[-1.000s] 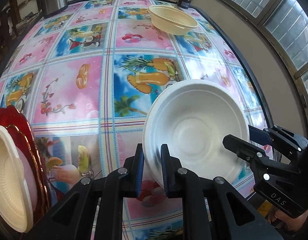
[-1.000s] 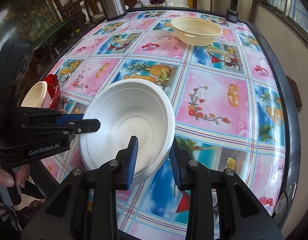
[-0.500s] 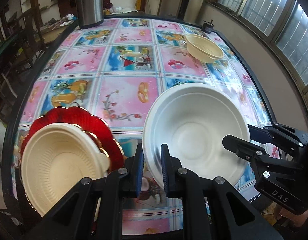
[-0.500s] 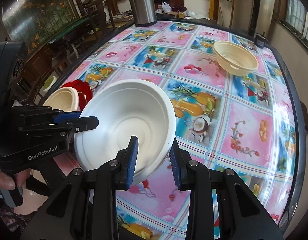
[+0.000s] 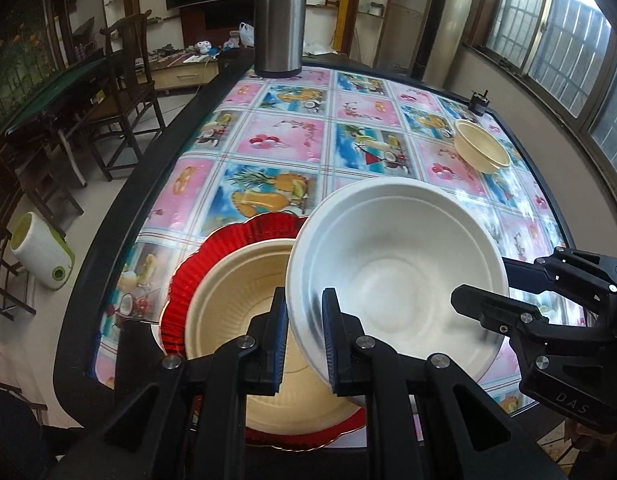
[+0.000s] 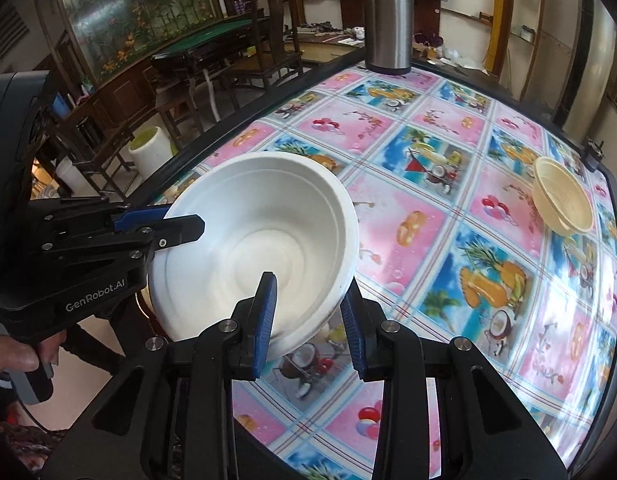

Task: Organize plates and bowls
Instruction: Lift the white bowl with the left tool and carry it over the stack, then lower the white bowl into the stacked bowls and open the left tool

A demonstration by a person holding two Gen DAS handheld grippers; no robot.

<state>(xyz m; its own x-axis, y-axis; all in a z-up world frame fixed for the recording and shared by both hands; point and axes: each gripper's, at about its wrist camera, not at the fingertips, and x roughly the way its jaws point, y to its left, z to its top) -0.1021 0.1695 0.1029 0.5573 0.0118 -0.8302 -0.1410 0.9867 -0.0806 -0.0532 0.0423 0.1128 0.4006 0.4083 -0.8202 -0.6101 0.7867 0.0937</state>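
Observation:
A white bowl (image 5: 396,272) (image 6: 260,232) hangs tilted above the table, held from both sides. My left gripper (image 5: 304,296) (image 6: 184,220) is shut on its near-left rim. My right gripper (image 6: 308,292) (image 5: 484,284) straddles the opposite rim with one pad inside and one outside. Its jaws are starting to open, and the pads still look to be on the bowl's wall. Just left of and below the white bowl, a cream bowl (image 5: 236,292) sits on a red scalloped plate (image 5: 236,240) at the table's near-left edge. The white bowl's rim overlaps them in the left wrist view.
A cream slotted bowl (image 5: 482,150) (image 6: 562,200) lies at the far right of the patterned tablecloth (image 5: 292,148). A steel thermos (image 5: 278,20) (image 6: 388,20) stands at the far end, with a small black object (image 5: 479,100) by the right edge. Wooden chairs (image 5: 124,80) stand left of the table.
Both grippers have carried the white bowl leftward and slightly upward across the table. The red plate and cream bowl have come from the view's left edge to just beside the bowl.

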